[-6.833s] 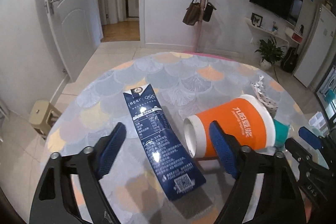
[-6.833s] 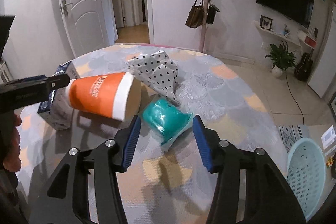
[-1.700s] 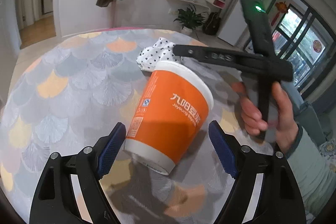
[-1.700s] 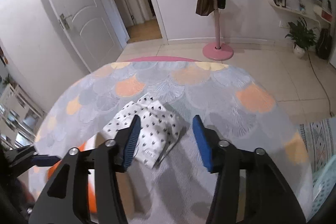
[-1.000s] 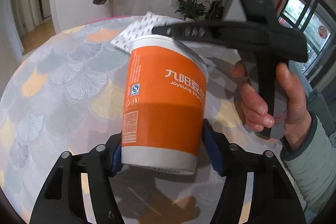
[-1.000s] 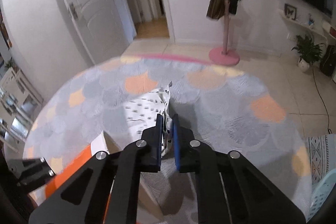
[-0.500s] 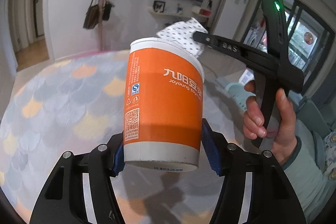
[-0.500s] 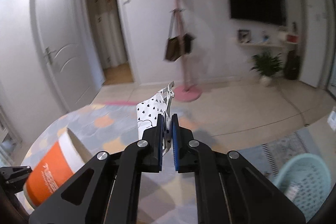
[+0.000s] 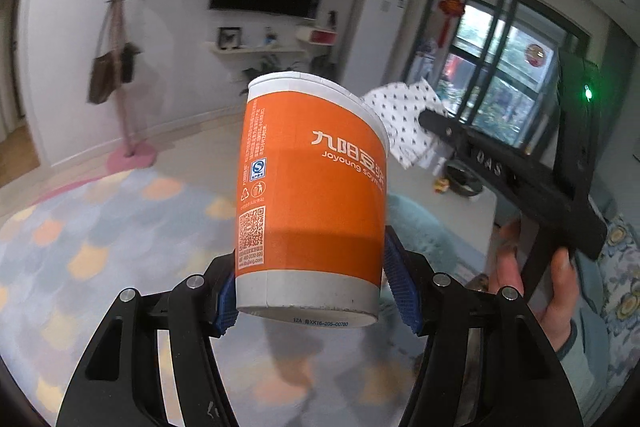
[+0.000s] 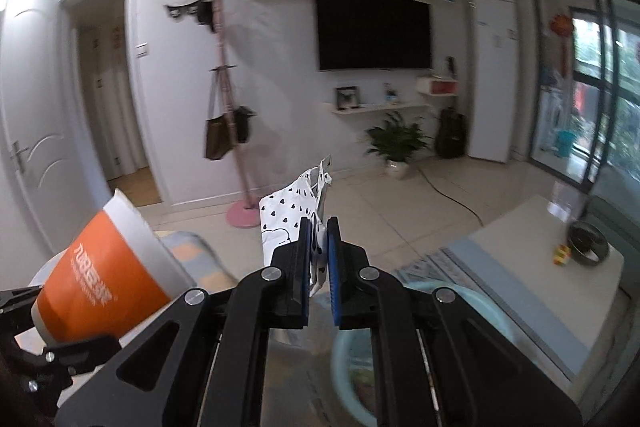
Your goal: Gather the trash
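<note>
My left gripper (image 9: 316,291) is shut on an orange and white paper cup (image 9: 312,199), held upright in the air above the round table (image 9: 80,267). The cup also shows at the lower left of the right wrist view (image 10: 100,279). My right gripper (image 10: 319,251) is shut on a white wrapper with black hearts (image 10: 288,223), lifted off the table. In the left wrist view the wrapper (image 9: 404,119) hangs from the right gripper just right of the cup. A light teal basket (image 10: 420,351) lies below the right gripper, mostly hidden by its fingers.
A low white coffee table (image 10: 552,251) with a dark bowl (image 10: 588,247) stands at the right. A pink coat stand (image 10: 236,147) with bags, a wall TV (image 10: 372,31) and a potted plant (image 10: 396,143) stand across the tiled floor.
Both grippers closed on their items and lifted them. They have swung right, away from the table top, toward the teal basket and the window side.
</note>
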Motion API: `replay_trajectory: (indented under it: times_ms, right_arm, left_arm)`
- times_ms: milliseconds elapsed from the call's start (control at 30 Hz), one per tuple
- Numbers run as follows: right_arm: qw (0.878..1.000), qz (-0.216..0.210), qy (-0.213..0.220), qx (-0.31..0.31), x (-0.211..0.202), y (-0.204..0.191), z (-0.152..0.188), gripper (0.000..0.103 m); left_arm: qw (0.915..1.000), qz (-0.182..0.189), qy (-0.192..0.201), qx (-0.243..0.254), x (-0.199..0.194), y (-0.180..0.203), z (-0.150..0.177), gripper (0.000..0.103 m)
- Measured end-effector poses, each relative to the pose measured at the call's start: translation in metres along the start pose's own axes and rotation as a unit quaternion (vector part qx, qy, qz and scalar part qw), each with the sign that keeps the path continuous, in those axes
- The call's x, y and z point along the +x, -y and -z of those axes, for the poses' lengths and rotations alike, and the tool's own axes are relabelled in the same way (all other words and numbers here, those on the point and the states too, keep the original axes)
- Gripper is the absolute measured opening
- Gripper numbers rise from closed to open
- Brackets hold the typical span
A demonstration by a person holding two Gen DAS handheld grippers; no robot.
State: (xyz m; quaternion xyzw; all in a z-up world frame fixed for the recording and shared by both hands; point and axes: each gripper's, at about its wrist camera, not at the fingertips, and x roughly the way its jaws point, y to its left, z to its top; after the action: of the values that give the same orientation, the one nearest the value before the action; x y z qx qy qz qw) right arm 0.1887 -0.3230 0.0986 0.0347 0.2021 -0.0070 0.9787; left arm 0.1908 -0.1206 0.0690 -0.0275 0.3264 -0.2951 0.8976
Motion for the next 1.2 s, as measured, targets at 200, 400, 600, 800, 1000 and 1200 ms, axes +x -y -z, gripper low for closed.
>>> replay_trajectory:
  times_ms: [200, 400, 600, 800, 1000, 1200]
  right_arm:
    - [0.997, 0.065, -0.016, 0.037, -0.013, 0.068, 0.011, 0.006]
    - [0.991, 0.097, -0.040, 0.080, -0.015, 0.130, 0.033, 0.006]
    - [0.983, 0.121, -0.082, 0.114, -0.009, 0.176, 0.055, 0.006]
    - [0.973, 0.134, -0.132, 0.138, 0.008, 0.197, 0.079, 0.006]
    - [0.968, 0.135, -0.159, 0.140, 0.028, 0.195, 0.095, 0.006]
    - [0.962, 0.106, -0.190, 0.163, 0.046, 0.195, 0.107, 0.024]
  left_arm:
    - [0.9996, 0.013, -0.004, 0.027, 0.043, 0.047, -0.016, 0.059]
    - [0.9983, 0.021, -0.037, 0.041, 0.082, 0.076, -0.011, 0.060]
    - [0.9958, 0.030, -0.077, 0.041, 0.126, 0.082, -0.006, 0.060]
    - [0.9917, 0.031, -0.119, 0.039, 0.170, 0.084, 0.005, 0.060]
    - [0.9887, 0.024, -0.144, 0.036, 0.198, 0.088, 0.012, 0.060]
    - [0.9895, 0.015, -0.141, 0.029, 0.199, 0.079, 0.013, 0.074]
